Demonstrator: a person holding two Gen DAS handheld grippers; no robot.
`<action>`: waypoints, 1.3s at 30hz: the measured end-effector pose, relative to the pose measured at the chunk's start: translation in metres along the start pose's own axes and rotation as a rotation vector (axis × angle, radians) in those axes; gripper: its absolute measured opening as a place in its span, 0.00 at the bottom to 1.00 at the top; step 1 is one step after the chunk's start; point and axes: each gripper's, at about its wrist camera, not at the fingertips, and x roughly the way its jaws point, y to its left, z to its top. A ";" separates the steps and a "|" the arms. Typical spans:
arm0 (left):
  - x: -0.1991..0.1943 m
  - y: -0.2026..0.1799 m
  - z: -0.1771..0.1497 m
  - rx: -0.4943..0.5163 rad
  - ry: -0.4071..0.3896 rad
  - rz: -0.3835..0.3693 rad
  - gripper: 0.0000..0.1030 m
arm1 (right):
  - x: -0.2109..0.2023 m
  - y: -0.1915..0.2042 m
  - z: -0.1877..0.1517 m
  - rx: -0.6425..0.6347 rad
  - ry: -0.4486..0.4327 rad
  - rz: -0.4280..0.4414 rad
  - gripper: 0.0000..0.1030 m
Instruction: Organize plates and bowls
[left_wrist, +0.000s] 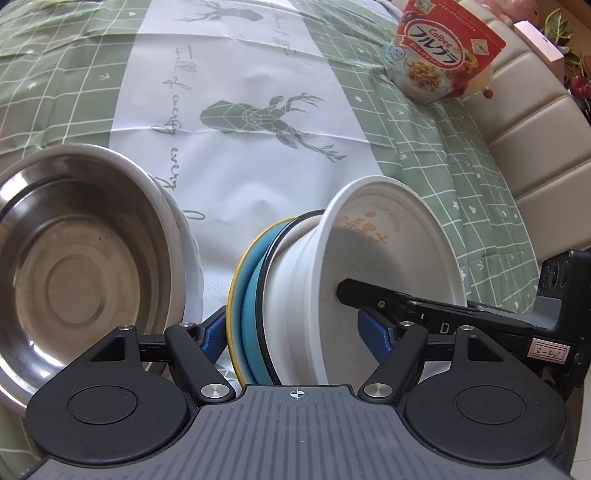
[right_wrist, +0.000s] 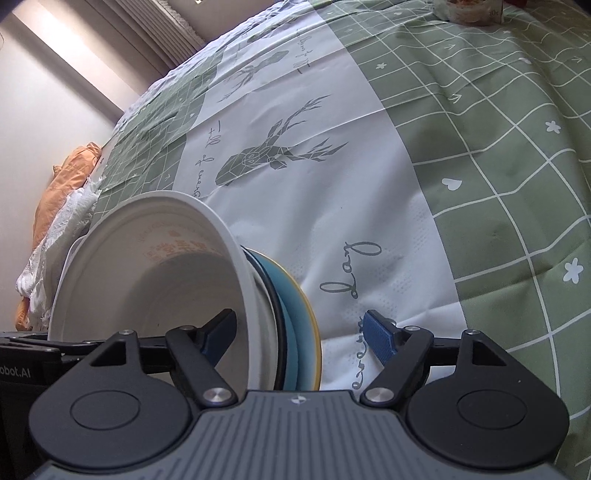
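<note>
Plate stack (left_wrist: 251, 306) noted between both sets of jaws: a yellow plate, a blue one and a black-rimmed white one, with the white bowl (left_wrist: 295, 314) nested against them. The whole set looks tipped onto its edge, the bowl's mouth facing sideways.

Left gripper (left_wrist: 291, 332): jaws spread wide. One blue pad (left_wrist: 212, 332) sits just beside the yellow plate, and the other is inside the bowl's mouth, clear of its wall. Nothing is pinched.

Right gripper (right_wrist: 299, 332): jaws also spread. One finger reaches into the bowl, and the other stands apart from the yellow plate's rim.

I cannot tell what bears the stack, since both gripper bodies hide its lower edge.

Surroundings: the steel bowl (left_wrist: 74, 258) sits near the stack on the tablecloth (left_wrist: 258, 92), and a cereal bag (left_wrist: 443, 55) stands well apart.

Recommendation: I judge the stack is being handled as one unit. I should close one gripper squarely across the bowl wall and plates before the other lets go. The grip should be deep, because smooth rims can slip and fan apart. Then I should lower the stack flat, well clear of the steel bowl.
</note>
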 end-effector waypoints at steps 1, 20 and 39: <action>0.000 0.001 0.000 -0.006 -0.001 -0.004 0.75 | -0.001 0.001 0.000 -0.007 -0.007 -0.006 0.74; -0.020 0.022 -0.024 0.006 -0.060 -0.043 0.60 | -0.031 0.061 -0.015 -0.385 -0.138 -0.224 0.78; -0.014 0.025 -0.015 -0.005 -0.033 -0.056 0.63 | 0.005 0.040 0.001 -0.053 0.220 -0.015 0.60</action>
